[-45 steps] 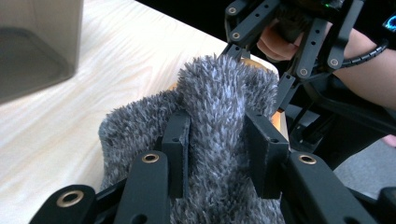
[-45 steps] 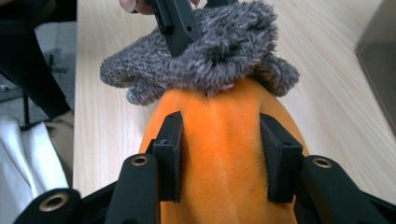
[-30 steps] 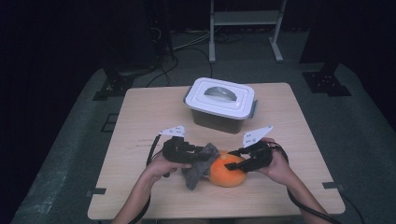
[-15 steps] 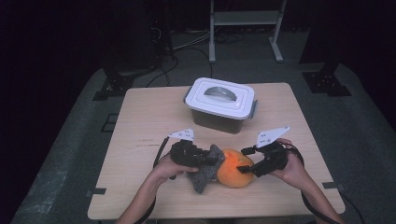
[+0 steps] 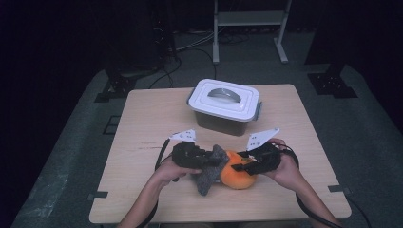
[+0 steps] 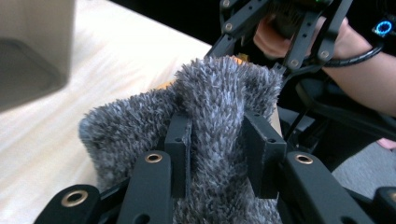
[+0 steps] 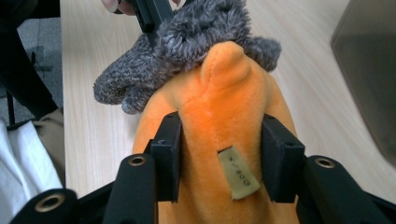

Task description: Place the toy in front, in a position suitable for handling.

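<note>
A dark room surrounds a pale wooden counter [image 5: 142, 123], with a white metal stand and loose cables on the grey floor behind it.

The left tool [image 5: 209, 159] lies near the front of the counter with its jaws clamped on a fold of fuzzy grey cloth [image 5: 208, 172]. In the left gripper view, the left tool [image 6: 215, 144] has the grey pile [image 6: 224, 98] bulging up between and over both black jaws. The person's left hand [image 5: 167, 170] grips the body of that tool, and a cable loops back from it along the forearm.

The right tool [image 5: 236, 167] comes in from the other side, its jaws pressed against the two flanks of an orange plush toy [image 5: 236, 176]. The right gripper view shows the right tool [image 7: 219, 149] squeezing the orange plush [image 7: 219, 107], with a small tan tag [image 7: 239, 173] sewn on the seam between the jaws. The right hand [image 5: 285, 167] holds this tool.

The grey cloth touches the orange toy and drapes over its far end, where a pointed orange tip pokes against it. Both lie on the counter between the two tools.

Farther back, well apart from the toy, stands a grey box with a white lid [image 5: 224, 96] and a handle folded flat on top.
</note>
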`<control>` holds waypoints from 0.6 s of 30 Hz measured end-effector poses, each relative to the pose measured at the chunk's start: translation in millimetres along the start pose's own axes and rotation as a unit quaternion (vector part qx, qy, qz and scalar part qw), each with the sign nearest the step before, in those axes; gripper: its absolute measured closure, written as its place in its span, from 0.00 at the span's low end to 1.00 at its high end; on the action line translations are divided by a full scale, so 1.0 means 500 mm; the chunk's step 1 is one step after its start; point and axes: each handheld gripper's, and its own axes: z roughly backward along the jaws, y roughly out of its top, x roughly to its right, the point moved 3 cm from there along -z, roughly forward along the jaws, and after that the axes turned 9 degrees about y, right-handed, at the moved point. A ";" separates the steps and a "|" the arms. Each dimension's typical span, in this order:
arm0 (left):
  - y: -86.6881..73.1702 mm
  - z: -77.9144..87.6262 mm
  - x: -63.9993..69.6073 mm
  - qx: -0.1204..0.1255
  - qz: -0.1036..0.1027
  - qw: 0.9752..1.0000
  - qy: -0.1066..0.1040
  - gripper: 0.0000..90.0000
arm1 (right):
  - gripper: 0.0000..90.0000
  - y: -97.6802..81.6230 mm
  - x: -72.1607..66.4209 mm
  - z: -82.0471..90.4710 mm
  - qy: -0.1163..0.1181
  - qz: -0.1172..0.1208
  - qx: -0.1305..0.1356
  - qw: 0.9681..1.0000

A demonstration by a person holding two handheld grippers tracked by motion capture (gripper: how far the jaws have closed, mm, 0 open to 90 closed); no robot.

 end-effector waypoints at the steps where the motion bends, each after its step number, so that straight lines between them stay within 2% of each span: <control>1: 0.004 0.009 -0.001 0.006 0.000 1.000 0.001 0.74 | 0.62 0.005 0.001 -0.001 0.003 0.002 0.004 1.000; 3: 0.013 0.030 -0.002 0.022 -0.003 1.000 -0.004 0.74 | 0.62 0.015 0.002 -0.004 0.016 0.007 0.023 1.000; 6: 0.024 0.058 -0.001 0.047 0.000 0.999 -0.014 0.73 | 0.61 0.028 0.001 -0.008 0.050 0.012 0.055 0.997; 8: 0.028 0.067 -0.003 0.061 0.009 0.998 -0.018 0.73 | 0.61 0.031 -0.002 -0.017 0.068 0.021 0.060 0.996; 10: 0.024 0.063 -0.004 0.054 0.011 0.998 -0.020 0.73 | 0.60 0.030 -0.009 -0.034 0.083 0.034 0.042 0.995; 12: 0.011 0.047 -0.006 0.033 0.014 0.999 -0.021 0.73 | 0.59 0.023 -0.017 -0.052 0.087 0.050 0.019 0.995; 14: 0.001 0.037 -0.011 0.034 0.030 0.998 -0.032 0.73 | 0.57 0.019 -0.019 -0.053 0.086 0.058 0.021 0.994; 18: -0.006 0.029 -0.012 0.024 0.028 0.999 -0.034 0.73 | 0.55 0.000 -0.005 -0.035 0.085 0.049 0.029 0.995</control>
